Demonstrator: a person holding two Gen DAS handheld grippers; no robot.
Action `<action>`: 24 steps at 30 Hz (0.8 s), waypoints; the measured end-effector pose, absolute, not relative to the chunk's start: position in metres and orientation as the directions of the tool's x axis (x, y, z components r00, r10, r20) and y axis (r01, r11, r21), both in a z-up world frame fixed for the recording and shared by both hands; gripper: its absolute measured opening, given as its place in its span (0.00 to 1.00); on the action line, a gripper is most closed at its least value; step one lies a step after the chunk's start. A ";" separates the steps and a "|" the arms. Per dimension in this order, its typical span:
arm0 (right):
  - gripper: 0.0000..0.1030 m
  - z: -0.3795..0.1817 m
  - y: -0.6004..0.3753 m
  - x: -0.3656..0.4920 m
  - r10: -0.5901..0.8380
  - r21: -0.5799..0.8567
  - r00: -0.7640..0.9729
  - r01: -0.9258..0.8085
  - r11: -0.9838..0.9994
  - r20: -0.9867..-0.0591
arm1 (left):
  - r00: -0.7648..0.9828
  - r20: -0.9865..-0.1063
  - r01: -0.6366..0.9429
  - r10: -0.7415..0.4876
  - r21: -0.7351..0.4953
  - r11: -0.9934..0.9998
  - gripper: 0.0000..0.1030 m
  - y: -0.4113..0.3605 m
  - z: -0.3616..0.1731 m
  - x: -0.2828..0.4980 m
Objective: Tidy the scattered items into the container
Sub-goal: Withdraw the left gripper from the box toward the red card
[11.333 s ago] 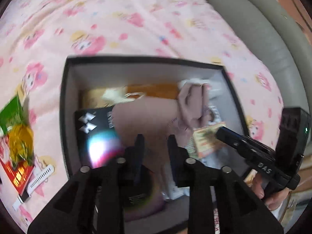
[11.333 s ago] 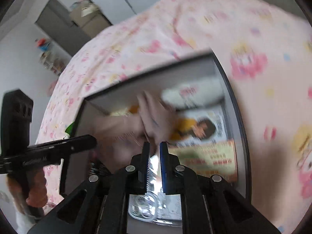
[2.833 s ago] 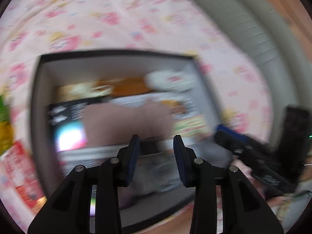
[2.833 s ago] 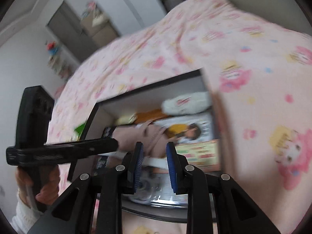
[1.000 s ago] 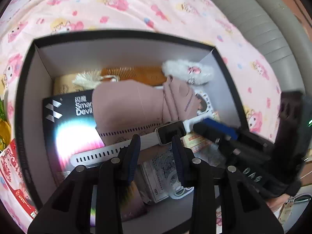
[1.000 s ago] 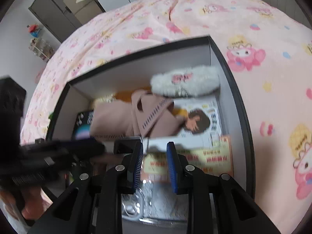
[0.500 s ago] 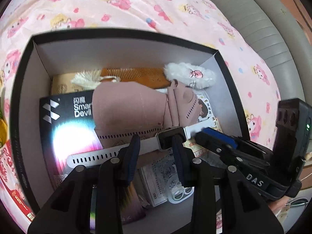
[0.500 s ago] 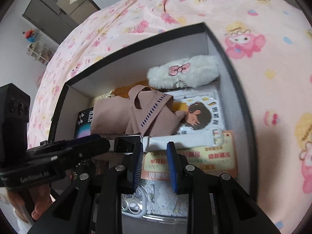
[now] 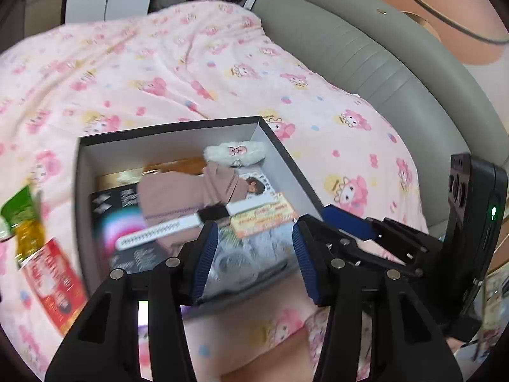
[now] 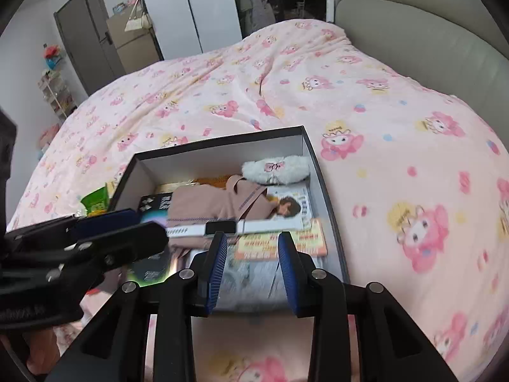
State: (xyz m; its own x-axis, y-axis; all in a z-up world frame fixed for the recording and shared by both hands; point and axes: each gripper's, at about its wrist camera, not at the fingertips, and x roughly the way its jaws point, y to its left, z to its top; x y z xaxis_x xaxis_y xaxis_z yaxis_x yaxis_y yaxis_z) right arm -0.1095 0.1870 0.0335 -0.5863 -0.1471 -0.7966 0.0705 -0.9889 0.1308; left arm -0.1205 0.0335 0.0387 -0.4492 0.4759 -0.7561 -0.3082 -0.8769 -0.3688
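Both tools are seen with jaws opening and nothing between them: the left tool (image 9: 254,254) wide, the right tool (image 10: 251,264) narrower. Beyond them, the white-strapped watch (image 10: 222,226) lies inside the box (image 10: 321,197), across pink cloth (image 10: 203,203). Snack packets (image 9: 22,222) lie on the bed (image 10: 397,165) just beside the box.

We see our left gripper (image 9: 254,254) as two matte black angular arms with silver screws and ribbed blue pads (image 9: 206,258). Our right gripper (image 10: 253,265) has the same black frame, round silver screws and blue ridged pads (image 10: 219,264). At the right edge of the left wrist view, its black housing (image 9: 474,222) shows a small green light.
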 end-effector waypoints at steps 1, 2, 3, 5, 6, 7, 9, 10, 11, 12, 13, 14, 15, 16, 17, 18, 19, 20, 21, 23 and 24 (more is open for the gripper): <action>0.29 0.037 0.183 -0.100 -0.154 0.135 -0.593 0.075 -0.988 -0.791 | -0.459 -0.758 -0.307 0.463 -0.353 -0.884 0.48 0.029 0.042 -0.112; 0.29 0.039 0.180 -0.093 -0.161 0.139 -0.595 0.083 -0.987 -0.788 | -0.464 -0.760 -0.305 0.455 -0.345 -0.888 0.48 0.029 0.042 -0.106; 0.29 0.040 0.175 -0.088 -0.168 0.144 -0.596 0.089 -0.986 -0.785 | -0.464 -0.762 -0.302 0.451 -0.342 -0.890 0.48 0.025 0.046 -0.098; 0.29 0.043 0.166 -0.075 -0.194 0.168 -0.594 0.100 -0.981 -0.781 | -0.472 -0.769 -0.286 0.431 -0.329 -0.900 0.48 0.014 0.051 -0.081; 0.29 0.043 0.161 -0.072 -0.204 0.174 -0.590 0.108 -0.979 -0.781 | -0.482 -0.774 -0.277 0.410 -0.309 -0.910 0.48 0.008 0.053 -0.073; 0.29 0.045 0.152 -0.068 -0.225 0.182 -0.585 0.132 -0.974 -0.779 | -0.491 -0.780 -0.267 0.389 -0.290 -0.919 0.48 0.002 0.055 -0.066; 0.29 0.049 0.137 -0.062 -0.252 0.190 -0.580 0.167 -0.968 -0.775 | -0.496 -0.786 -0.244 0.369 -0.282 -0.928 0.48 -0.012 0.056 -0.056; 0.29 0.052 0.126 -0.058 -0.265 0.191 -0.579 0.187 -0.964 -0.771 | -0.497 -0.786 -0.228 0.367 -0.290 -0.929 0.48 -0.023 0.057 -0.051; 0.29 0.054 0.118 -0.057 -0.279 0.193 -0.578 0.207 -0.959 -0.767 | -0.499 -0.786 -0.213 0.365 -0.298 -0.931 0.48 -0.033 0.057 -0.048; 0.29 0.056 0.105 -0.056 -0.295 0.192 -0.571 0.235 -0.953 -0.766 | -0.502 -0.786 -0.199 0.361 -0.301 -0.933 0.48 -0.042 0.057 -0.045; 0.29 0.057 0.095 -0.056 -0.308 0.190 -0.566 0.259 -0.947 -0.765 | -0.508 -0.788 -0.173 0.347 -0.301 -0.938 0.48 -0.056 0.056 -0.041; 0.29 0.058 0.085 -0.055 -0.322 0.190 -0.563 0.281 -0.941 -0.761 | -0.514 -0.790 -0.152 0.335 -0.300 -0.942 0.48 -0.067 0.055 -0.038; 0.29 0.058 0.074 -0.054 -0.337 0.191 -0.556 0.305 -0.933 -0.760 | -0.520 -0.791 -0.128 0.324 -0.303 -0.944 0.48 -0.079 0.054 -0.036; 0.29 0.057 0.060 -0.053 -0.356 0.191 -0.543 0.336 -0.922 -0.760 | -0.522 -0.792 -0.095 0.315 -0.313 -0.945 0.48 -0.096 0.052 -0.033; 0.29 0.055 0.051 -0.053 -0.367 0.191 -0.534 0.356 -0.915 -0.762 | -0.523 -0.792 -0.074 0.313 -0.324 -0.943 0.48 -0.110 0.050 -0.031; 0.29 0.052 0.041 -0.055 -0.377 0.191 -0.523 0.374 -0.907 -0.764 | -0.524 -0.792 -0.058 0.313 -0.333 -0.941 0.48 -0.122 0.048 -0.030; 0.29 0.048 0.029 -0.056 -0.385 0.191 -0.507 0.392 -0.900 -0.772 | -0.525 -0.793 -0.038 0.309 -0.340 -0.940 0.48 -0.138 0.044 -0.028; 0.29 0.044 0.020 -0.057 -0.388 0.190 -0.493 0.403 -0.895 -0.779 | -0.522 -0.796 -0.024 0.305 -0.344 -0.939 0.48 -0.150 0.040 -0.028; 0.29 0.038 0.012 -0.060 -0.390 0.190 -0.478 0.414 -0.890 -0.787 | -0.516 -0.801 -0.009 0.304 -0.350 -0.937 0.48 -0.160 0.036 -0.030; 0.29 0.026 -0.008 -0.062 -0.398 0.194 -0.440 0.439 -0.877 -0.805 | -0.490 -0.815 0.033 0.310 -0.372 -0.928 0.48 -0.185 0.022 -0.036; 0.29 0.020 -0.016 -0.063 -0.405 0.199 -0.422 0.452 -0.870 -0.811 | -0.477 -0.821 0.048 0.314 -0.381 -0.924 0.48 -0.194 0.014 -0.039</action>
State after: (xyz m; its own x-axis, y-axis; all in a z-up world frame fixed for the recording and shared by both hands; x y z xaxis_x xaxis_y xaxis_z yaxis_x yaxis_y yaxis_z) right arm -0.0634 -0.0155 0.0204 -0.4217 -0.4046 -0.8114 0.4517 -0.8697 0.1989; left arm -0.0392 -0.1944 0.0145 -0.4767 0.3138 -0.8212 0.0476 -0.9236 -0.3805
